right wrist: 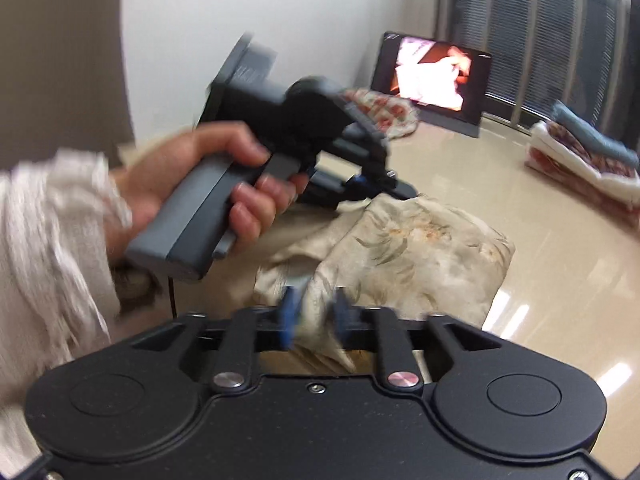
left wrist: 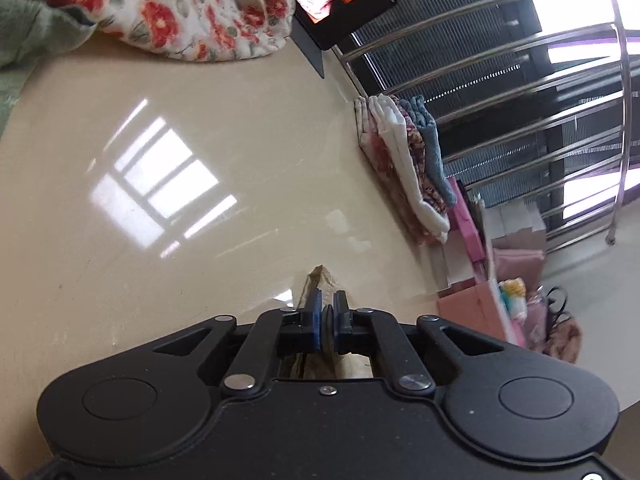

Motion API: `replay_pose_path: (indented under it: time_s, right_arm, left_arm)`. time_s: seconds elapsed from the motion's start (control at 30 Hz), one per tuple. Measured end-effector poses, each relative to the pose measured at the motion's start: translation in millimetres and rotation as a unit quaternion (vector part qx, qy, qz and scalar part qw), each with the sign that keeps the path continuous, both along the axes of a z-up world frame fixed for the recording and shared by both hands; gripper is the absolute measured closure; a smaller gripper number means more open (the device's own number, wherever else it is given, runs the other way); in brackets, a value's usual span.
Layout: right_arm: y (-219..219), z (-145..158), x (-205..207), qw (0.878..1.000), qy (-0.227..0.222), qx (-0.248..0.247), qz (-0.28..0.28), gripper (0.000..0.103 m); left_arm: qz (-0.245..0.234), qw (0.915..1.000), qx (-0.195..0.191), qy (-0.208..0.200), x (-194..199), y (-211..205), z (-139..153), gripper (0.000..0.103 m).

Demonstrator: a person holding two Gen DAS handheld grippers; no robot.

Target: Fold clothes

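A beige cloth with a faint leaf print (right wrist: 416, 252) lies bunched on the glossy cream table (right wrist: 540, 280). My right gripper (right wrist: 316, 316) is shut on a fold of this cloth at its near edge. My left gripper (left wrist: 328, 314) is shut on another edge of the same cloth (left wrist: 318, 280), which sticks up between its blue pads. In the right wrist view the left gripper (right wrist: 360, 182) is held in a hand above the cloth's far left side.
A stack of folded clothes (left wrist: 408, 164) sits at the table's far edge, also seen in the right wrist view (right wrist: 588, 160). A red floral cloth (left wrist: 192, 8) and a green cloth (left wrist: 28, 32) lie unfolded. A tablet (right wrist: 432, 76) stands behind. Pink boxes (left wrist: 472, 264) sit beyond the table.
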State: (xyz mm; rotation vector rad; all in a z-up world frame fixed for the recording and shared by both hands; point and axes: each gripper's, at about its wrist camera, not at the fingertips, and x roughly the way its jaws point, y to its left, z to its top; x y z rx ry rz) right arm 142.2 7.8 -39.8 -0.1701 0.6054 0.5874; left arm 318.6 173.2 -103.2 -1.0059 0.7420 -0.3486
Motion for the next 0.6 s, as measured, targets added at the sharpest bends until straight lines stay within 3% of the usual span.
replay_pose_path:
  time_s: [0.03, 0.1, 0.17, 0.2, 0.3, 0.43, 0.5, 0.6]
  right_arm:
    - [-5.3, 2.6, 0.9, 1.0, -0.001, 0.019, -0.009, 0.059]
    - [-15.9, 8.1, 3.2, 0.998, -0.009, 0.046, -0.029, 0.058]
    - [-24.7, 9.9, 7.3, 0.997, -0.011, 0.051, -0.049, 0.057]
    - [-28.3, 9.6, 8.9, 0.997, -0.01, 0.05, -0.061, 0.056]
    - [-37.7, 5.1, 13.4, 0.995, -0.005, 0.051, -0.083, 0.057]
    - [-47.4, 1.8, 14.0, 0.994, -0.003, 0.047, -0.099, 0.056]
    - [-49.5, -0.1, 12.3, 0.994, -0.003, 0.038, -0.101, 0.056]
    - [-52.7, -2.1, 10.1, 0.994, 0.003, 0.036, -0.104, 0.056]
  left_arm:
    - [-0.002, 1.0, -0.005, -0.005, -1.1, 2.8, 1.4, 0.093]
    - [-0.007, 0.9998, -0.005, -0.016, -4.5, 7.6, 6.2, 0.082]
    - [-0.013, 0.9996, -0.006, -0.024, -8.1, 10.8, 10.2, 0.064]
    - [-0.018, 0.9995, -0.005, -0.026, -9.7, 11.1, 11.6, 0.063]
    - [-0.036, 0.9985, 0.007, -0.04, -16.0, 8.3, 15.7, 0.062]
    - [-0.052, 0.9944, 0.055, -0.074, -30.5, -0.2, 27.5, 0.065]
    - [-0.061, 0.9918, 0.065, -0.091, -36.8, -3.0, 33.6, 0.071]
    - [-0.076, 0.9901, 0.083, -0.084, -34.8, -10.5, 37.8, 0.075]
